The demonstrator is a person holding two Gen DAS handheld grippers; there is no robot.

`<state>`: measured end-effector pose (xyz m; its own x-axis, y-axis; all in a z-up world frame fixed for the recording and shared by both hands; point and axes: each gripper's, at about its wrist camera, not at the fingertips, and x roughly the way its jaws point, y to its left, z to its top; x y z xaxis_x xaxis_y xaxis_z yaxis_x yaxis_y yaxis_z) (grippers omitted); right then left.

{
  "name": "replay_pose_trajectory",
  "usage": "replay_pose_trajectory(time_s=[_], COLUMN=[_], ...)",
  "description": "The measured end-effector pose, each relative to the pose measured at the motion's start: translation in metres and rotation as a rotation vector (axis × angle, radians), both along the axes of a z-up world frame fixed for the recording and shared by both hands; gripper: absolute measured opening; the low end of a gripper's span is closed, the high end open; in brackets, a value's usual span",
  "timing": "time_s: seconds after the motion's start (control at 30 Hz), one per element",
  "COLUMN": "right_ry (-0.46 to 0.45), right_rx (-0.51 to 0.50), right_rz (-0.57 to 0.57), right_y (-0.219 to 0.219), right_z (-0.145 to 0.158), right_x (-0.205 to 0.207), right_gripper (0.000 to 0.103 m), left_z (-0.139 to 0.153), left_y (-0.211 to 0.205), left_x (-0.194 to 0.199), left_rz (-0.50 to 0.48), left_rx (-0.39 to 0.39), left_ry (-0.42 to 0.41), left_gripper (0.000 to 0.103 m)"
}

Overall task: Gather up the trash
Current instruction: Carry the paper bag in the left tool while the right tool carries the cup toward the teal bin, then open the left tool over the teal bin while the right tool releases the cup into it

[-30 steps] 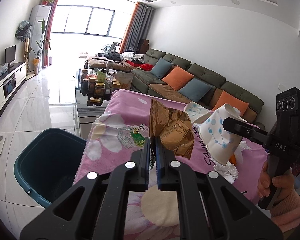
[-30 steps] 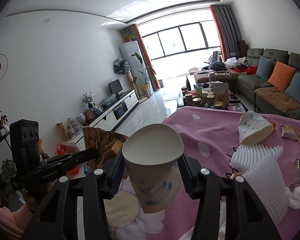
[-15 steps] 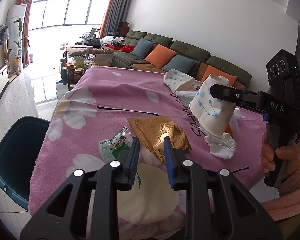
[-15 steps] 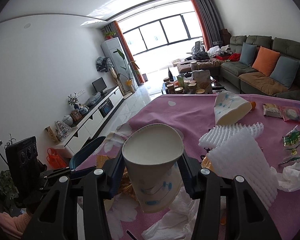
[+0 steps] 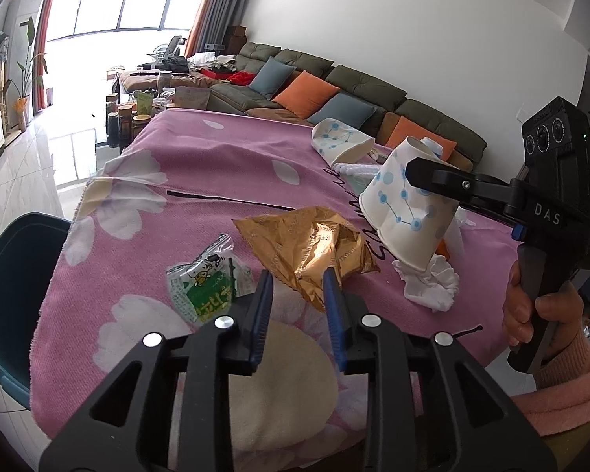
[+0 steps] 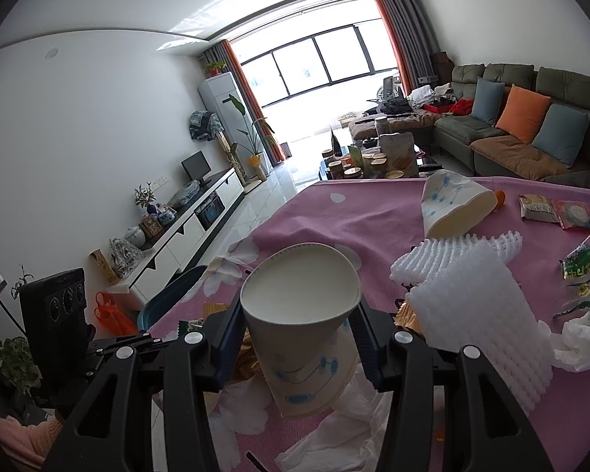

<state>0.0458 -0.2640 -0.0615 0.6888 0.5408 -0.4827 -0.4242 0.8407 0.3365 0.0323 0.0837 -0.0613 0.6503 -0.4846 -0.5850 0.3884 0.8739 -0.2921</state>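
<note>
Your left gripper (image 5: 298, 289) hangs low over the pink cloth (image 5: 216, 165), its jaws spread a little apart. The near corner of the gold wrapper (image 5: 310, 246) lies between them on the cloth, and the pads do not press it. A green-and-white packet (image 5: 204, 279) lies just left of the wrapper. Your right gripper (image 6: 301, 336) pinches a paper cup (image 6: 303, 338) by its sides, mouth facing the camera, above a crumpled tissue (image 5: 428, 283). A second cup (image 5: 340, 143) lies tipped over farther back. The dark bin (image 5: 15, 291) stands beside the table's left edge.
</note>
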Motion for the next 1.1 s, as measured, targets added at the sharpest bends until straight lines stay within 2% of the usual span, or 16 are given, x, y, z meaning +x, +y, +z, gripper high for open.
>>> replay_pose_trajectory(time_s=[0.03, 0.07, 0.1, 0.13, 0.2, 0.4, 0.57, 0.8, 1.1], right_ry=[0.001, 0.001, 0.001, 0.000, -0.003, -0.029, -0.069, -0.118, -0.057], right_rx=[0.000, -0.001, -0.002, -0.002, -0.005, -0.009, -0.003, -0.009, -0.024], right_rz=[0.001, 0.002, 0.003, 0.005, 0.006, 0.031, 0.096, 0.245, 0.429], right_y=[0.001, 0.002, 0.002, 0.001, 0.002, 0.009, 0.030, 0.087, 0.175], right_z=[0.000, -0.001, -0.002, -0.003, -0.002, 0.009, 0.027, 0.049, 0.047], right_x=[0.000, 0.000, 0.000, -0.001, -0.001, 0.002, 0.007, 0.021, 0.049], right_gripper=[0.048, 0.048, 0.048, 0.048, 0.048, 0.048, 0.048, 0.048, 0.048], left_z=[-0.002, -0.004, -0.006, -0.007, -0.008, 0.016, 0.046, 0.069, 0.064], left_y=[0.000, -0.001, -0.001, -0.001, -0.001, 0.006, 0.028, 0.083, 0.158], left_x=[0.003, 0.006, 0.009, 0.011, 0.011, 0.004, -0.004, -0.013, -0.022], left_rz=[0.001, 0.002, 0.001, 0.007, 0.018, 0.025, 0.081, 0.249, 0.480], left_rx=[-0.005, -0.011, -0.017, -0.017, -0.016, -0.056, -0.061, -0.028, 0.018], left_ry=[0.011, 0.023, 0.033, 0.036, 0.026, -0.050, -0.132, -0.188, -0.156], left_gripper=[0.025, 0.020, 0.009, 0.004, 0.003, 0.002, 0.002, 0.002, 0.002])
